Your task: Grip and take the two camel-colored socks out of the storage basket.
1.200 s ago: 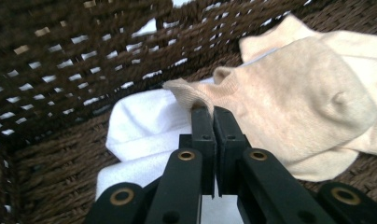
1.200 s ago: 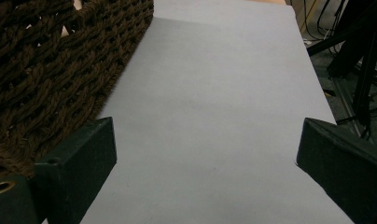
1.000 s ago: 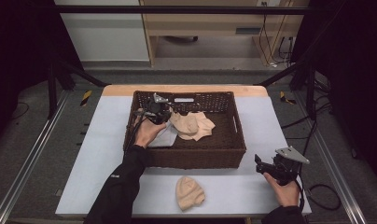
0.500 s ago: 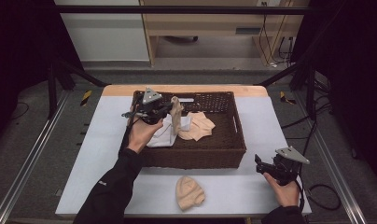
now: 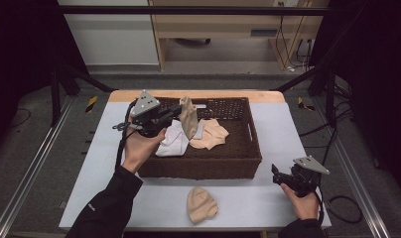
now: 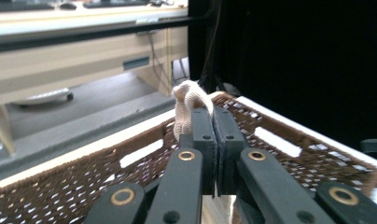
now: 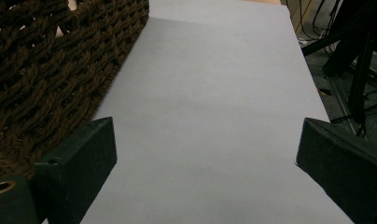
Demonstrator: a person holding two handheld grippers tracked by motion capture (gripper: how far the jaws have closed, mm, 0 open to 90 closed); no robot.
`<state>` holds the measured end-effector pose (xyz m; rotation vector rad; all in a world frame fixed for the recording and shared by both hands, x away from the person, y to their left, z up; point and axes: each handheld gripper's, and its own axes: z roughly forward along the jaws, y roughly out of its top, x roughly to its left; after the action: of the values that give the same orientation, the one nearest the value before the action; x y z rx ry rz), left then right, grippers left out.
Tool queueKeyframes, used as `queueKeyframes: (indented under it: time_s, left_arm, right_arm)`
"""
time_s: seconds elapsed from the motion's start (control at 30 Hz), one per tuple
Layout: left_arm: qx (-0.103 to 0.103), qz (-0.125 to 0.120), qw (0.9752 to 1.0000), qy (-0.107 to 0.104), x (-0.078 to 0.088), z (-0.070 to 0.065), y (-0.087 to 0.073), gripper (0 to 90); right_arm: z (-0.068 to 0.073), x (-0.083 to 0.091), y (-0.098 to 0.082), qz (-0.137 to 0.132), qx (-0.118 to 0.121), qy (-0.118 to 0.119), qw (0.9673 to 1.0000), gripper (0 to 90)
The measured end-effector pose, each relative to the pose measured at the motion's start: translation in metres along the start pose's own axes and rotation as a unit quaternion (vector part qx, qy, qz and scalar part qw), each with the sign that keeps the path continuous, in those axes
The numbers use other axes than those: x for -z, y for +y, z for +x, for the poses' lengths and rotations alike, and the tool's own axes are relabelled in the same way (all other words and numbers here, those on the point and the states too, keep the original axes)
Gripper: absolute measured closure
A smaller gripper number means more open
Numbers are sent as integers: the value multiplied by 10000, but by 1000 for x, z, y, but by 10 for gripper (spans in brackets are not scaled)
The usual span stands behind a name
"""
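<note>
Left hand-held gripper [image 5: 177,112] around beige sock [image 5: 189,116]

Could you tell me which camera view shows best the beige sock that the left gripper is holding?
The high view: there the beige sock hangs full length from the left gripper above the basket. The left gripper view shows just a bunched bit of it pinched at the jaw tips. The right gripper view looks at table and basket wall.

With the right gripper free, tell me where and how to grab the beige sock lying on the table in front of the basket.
Grip the beige sock at its rumpled upper end, coming straight down from above. It lies flat on the table, so only the raised folds offer the jaws a bite. The right gripper stands open beside it, and the basket wall blocks a low approach from behind.
</note>
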<state>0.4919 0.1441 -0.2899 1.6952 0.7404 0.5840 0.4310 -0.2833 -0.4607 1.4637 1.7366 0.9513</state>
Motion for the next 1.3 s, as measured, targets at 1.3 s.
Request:
queueKeyframes:
  time_s: [1.3]
  left_arm:
    - [-104, -141, 9985, -527, 116, -46, -48, 882]
  right_arm:
    - [0, 1, -1, 22, -15, -26, 10000, 53]
